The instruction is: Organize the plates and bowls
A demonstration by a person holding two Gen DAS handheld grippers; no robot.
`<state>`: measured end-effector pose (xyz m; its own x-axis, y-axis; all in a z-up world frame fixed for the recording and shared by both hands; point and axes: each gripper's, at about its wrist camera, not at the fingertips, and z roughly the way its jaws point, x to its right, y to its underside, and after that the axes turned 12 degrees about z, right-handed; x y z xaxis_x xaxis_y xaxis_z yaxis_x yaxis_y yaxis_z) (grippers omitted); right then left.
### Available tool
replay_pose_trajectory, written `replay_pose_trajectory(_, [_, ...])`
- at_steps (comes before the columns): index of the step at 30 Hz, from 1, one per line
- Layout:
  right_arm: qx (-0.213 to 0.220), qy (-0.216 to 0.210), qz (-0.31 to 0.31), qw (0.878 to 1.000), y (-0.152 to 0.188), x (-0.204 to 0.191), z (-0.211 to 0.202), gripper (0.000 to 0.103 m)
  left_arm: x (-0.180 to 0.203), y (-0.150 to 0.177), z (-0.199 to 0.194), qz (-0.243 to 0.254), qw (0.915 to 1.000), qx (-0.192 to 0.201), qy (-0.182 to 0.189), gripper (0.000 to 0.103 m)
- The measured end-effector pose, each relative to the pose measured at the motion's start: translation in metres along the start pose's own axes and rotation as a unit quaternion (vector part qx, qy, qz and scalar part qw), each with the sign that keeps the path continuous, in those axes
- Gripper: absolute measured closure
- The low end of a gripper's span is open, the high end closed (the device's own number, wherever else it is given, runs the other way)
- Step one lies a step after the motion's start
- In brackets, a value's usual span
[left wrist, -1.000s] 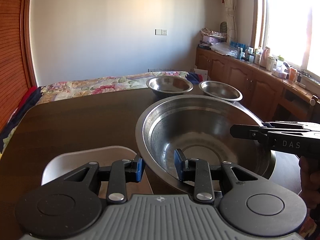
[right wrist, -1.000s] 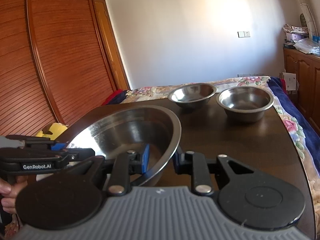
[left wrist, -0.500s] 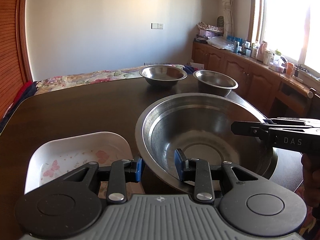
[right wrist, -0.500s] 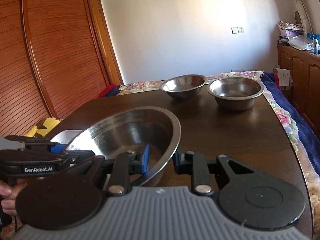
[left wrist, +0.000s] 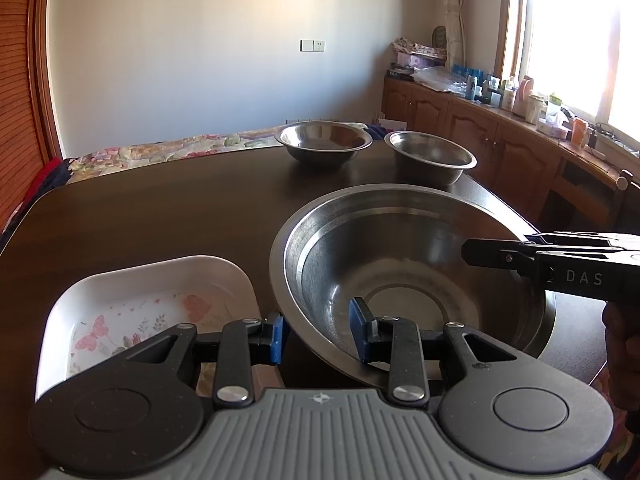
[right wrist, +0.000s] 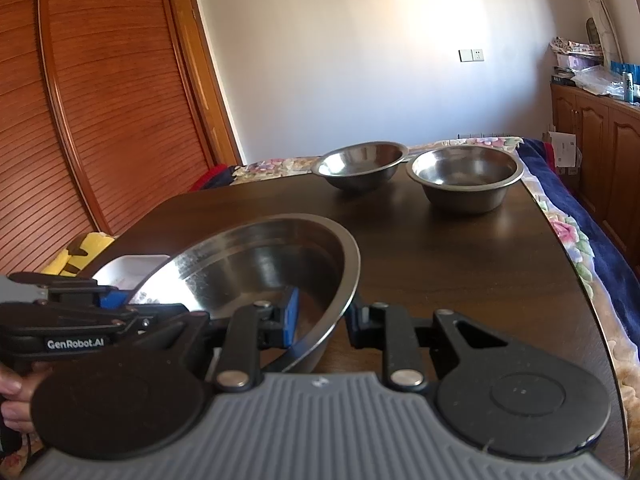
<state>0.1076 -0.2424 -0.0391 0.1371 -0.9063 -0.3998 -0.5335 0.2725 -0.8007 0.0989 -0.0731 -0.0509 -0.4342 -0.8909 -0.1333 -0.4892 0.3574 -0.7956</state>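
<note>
A large steel bowl is held between both grippers over the dark table. My left gripper is shut on its near rim, one finger inside and one outside. My right gripper is shut on the opposite rim; the bowl fills that view's lower left. A white square plate with a butterfly print lies on the table left of the bowl. Two smaller steel bowls stand side by side at the far edge, also in the right wrist view.
A bed with a floral cover lies beyond the table. Wooden cabinets with bottles run along the right wall under a window. A slatted wooden wardrobe stands on the left. The table's right edge is close.
Both grippers have lowered the large bowl toward the table. The white plate has come into fuller view beside it. The far bowls sit lower and nearer in the views.
</note>
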Motion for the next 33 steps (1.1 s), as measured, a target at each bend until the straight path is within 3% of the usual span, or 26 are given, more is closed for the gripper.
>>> replay_pose_trajectory(15, [-0.005,0.002,0.008,1.0,-0.001,0.008,0.002,0.075,0.002,-0.001,0.003,0.007,1.0,0.003,-0.003,0.068])
replay_pose_trajectory(25, [0.017,0.009,-0.004,1.0,-0.015,0.01,-0.014,0.073,-0.006,-0.007,-0.006,-0.002,0.9998,0.018,-0.012,0.052])
replay_pose_trajectory(33, [0.038,0.013,-0.019,0.999,-0.033,0.01,-0.023,0.073,-0.01,-0.019,-0.011,-0.004,0.9994,0.032,-0.01,0.05])
